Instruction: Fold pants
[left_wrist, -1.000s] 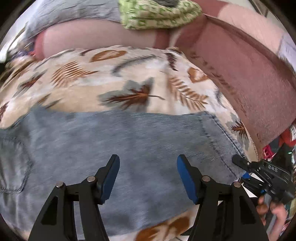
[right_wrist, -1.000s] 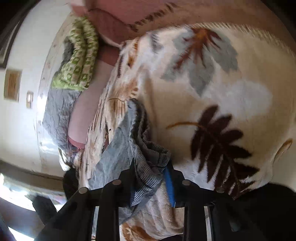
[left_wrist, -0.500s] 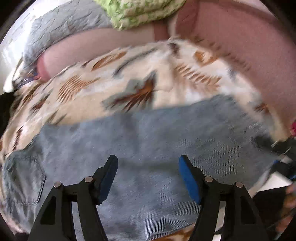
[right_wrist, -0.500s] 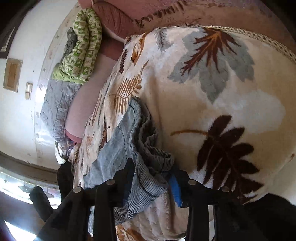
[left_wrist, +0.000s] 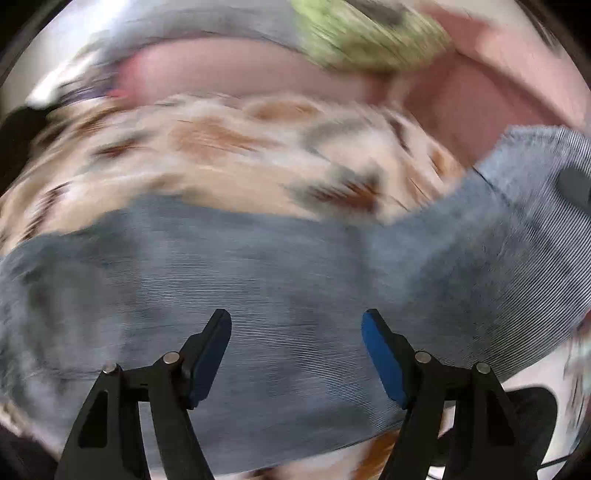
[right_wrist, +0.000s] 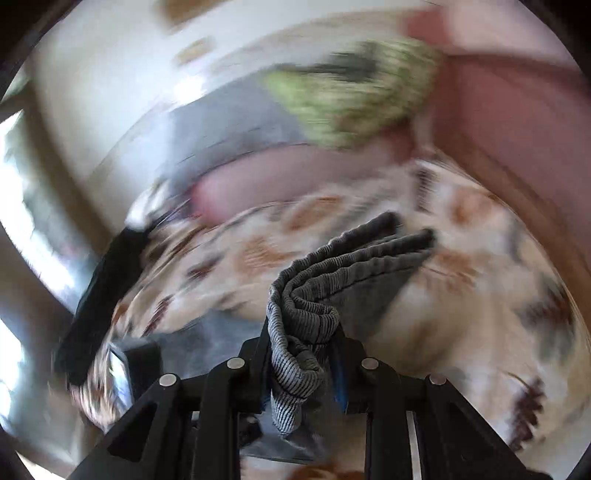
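The grey-blue ribbed pants (left_wrist: 288, 295) lie across a leaf-print blanket (left_wrist: 221, 155) on a bed. My left gripper (left_wrist: 295, 325) is open and empty, held over the middle of the pants. My right gripper (right_wrist: 301, 332) is shut on the bunched hem end of the pants (right_wrist: 310, 306) and holds it lifted off the blanket. In the left wrist view that lifted end (left_wrist: 532, 177) rises at the right. Both views are motion-blurred.
A pink bolster (left_wrist: 236, 70) and a green patterned cloth (left_wrist: 369, 40) lie at the far side of the bed, with a grey quilt (right_wrist: 229, 122) beside them. A dark red bed frame (right_wrist: 509, 110) runs along the right.
My right gripper has lifted the pants' end off the blanket and swung it up and over towards the left. My left gripper stays open above the pants.
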